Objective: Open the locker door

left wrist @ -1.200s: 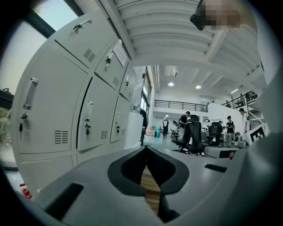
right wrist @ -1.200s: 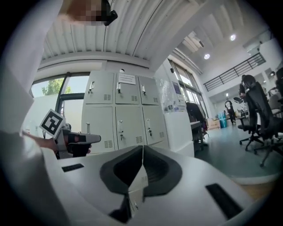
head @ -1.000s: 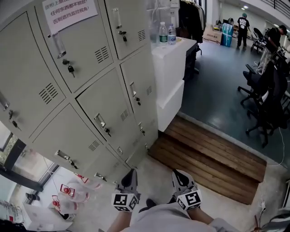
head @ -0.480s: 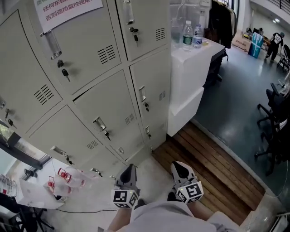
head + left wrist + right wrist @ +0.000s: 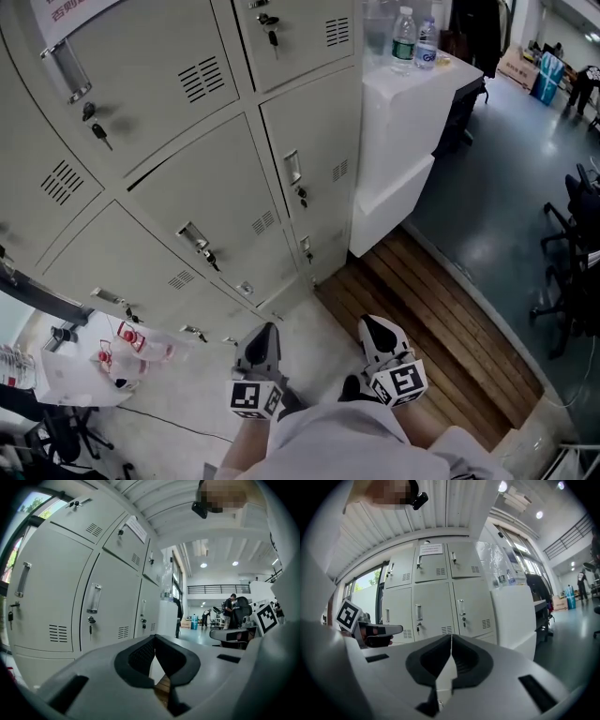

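We hold both claws low in front of the body, side by side, pointing toward the locker bank (image 5: 169,141). The left claw (image 5: 265,330) is closed: in the left gripper view its two pads meet at the tips with nothing between them. The right claw (image 5: 373,326) is closed in the same way and is also empty.

The locker door (image 5: 211,220) of the middle row, with its handle (image 5: 194,239), lies ahead of the claws and well apart from them; neither claw touches it. We cannot tell which door the task means. The doors in view stand closed, so the compartments' contents are hidden. A key (image 5: 98,133) hangs from the lock of an upper door.

To the right of the lockers stands a white tabletop (image 5: 412,80) carrying two clear bottles (image 5: 403,28), upright and just beside each other. A plastic bag (image 5: 89,370) lies on the floor at the left, with red-and-white items on it.
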### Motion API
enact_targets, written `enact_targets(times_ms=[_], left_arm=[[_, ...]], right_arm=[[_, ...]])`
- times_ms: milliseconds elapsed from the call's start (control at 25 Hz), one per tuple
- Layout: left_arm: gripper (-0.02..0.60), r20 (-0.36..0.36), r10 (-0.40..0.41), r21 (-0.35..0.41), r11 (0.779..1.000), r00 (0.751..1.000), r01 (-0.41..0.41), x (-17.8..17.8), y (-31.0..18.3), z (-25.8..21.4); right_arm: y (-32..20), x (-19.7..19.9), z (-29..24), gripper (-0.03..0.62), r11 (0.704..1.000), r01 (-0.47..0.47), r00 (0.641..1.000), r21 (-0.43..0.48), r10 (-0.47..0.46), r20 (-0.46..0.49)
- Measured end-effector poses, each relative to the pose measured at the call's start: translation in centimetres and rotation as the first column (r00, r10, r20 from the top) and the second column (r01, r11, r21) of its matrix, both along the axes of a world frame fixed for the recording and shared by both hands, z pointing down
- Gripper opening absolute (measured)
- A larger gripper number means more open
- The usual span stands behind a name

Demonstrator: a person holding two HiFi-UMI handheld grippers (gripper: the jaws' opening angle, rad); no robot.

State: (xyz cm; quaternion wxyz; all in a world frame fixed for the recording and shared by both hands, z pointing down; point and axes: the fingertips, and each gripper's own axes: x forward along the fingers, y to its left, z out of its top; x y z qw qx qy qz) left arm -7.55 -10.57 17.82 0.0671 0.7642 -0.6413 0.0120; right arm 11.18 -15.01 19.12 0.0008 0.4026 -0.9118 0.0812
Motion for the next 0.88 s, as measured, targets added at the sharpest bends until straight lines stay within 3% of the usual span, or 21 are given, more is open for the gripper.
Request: enact_targets(times_ms=[440, 880], left_arm=[[0.002, -0.020, 0.062, -0.034, 0.997, 0.998, -0.063, -4.4, -0.4, 3.9], [0.002, -0.042, 0.076, -0.120, 0.990, 0.996, -0.080, -7.1, -3.2, 12.1]], right_arm=[[-1.4, -6.6, 3.0, 0.015, 1.000, 0.020, 1.000, -0.016, -0.021, -0.007], [-3.9, -9.4, 10.2, 0.015, 0.998, -0.021, 0.999, -0.054, 0.019, -0.037]])
